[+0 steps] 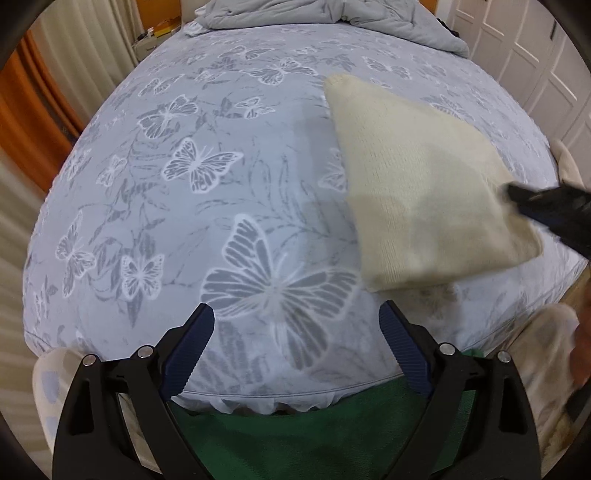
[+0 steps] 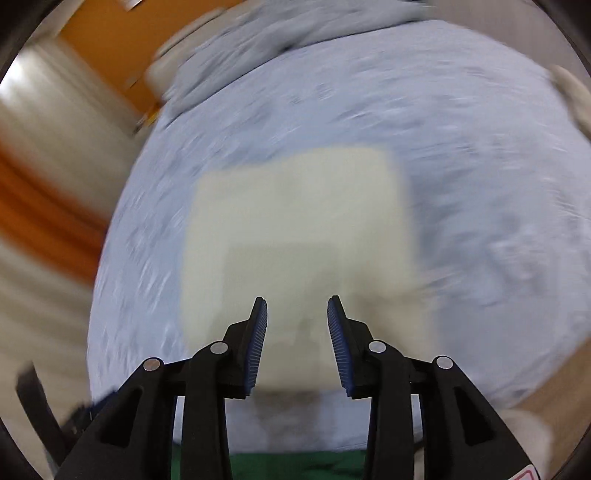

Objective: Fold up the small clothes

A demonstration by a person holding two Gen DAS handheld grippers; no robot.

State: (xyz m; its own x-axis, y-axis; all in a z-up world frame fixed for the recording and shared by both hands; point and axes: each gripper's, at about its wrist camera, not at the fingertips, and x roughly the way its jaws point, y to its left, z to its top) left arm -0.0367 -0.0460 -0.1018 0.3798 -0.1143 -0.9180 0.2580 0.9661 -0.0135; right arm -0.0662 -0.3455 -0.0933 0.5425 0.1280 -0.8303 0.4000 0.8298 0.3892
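A cream knitted garment [image 1: 417, 192] lies folded flat on the blue butterfly-print bed sheet [image 1: 207, 192], right of centre in the left wrist view. My left gripper [image 1: 297, 317] is open and empty, above the sheet near the bed's front edge, left of the garment. My right gripper [image 1: 524, 201] reaches in from the right over the garment's near right corner. In the blurred right wrist view the garment [image 2: 295, 225] lies just ahead of my right gripper [image 2: 297, 308], which is open with nothing between its fingers.
A crumpled grey-blue duvet [image 1: 332, 18] is piled at the far end of the bed. White wardrobe doors [image 1: 535, 62] stand at the right, curtains [image 1: 55, 92] at the left. A green cloth [image 1: 314, 435] shows below the bed's front edge.
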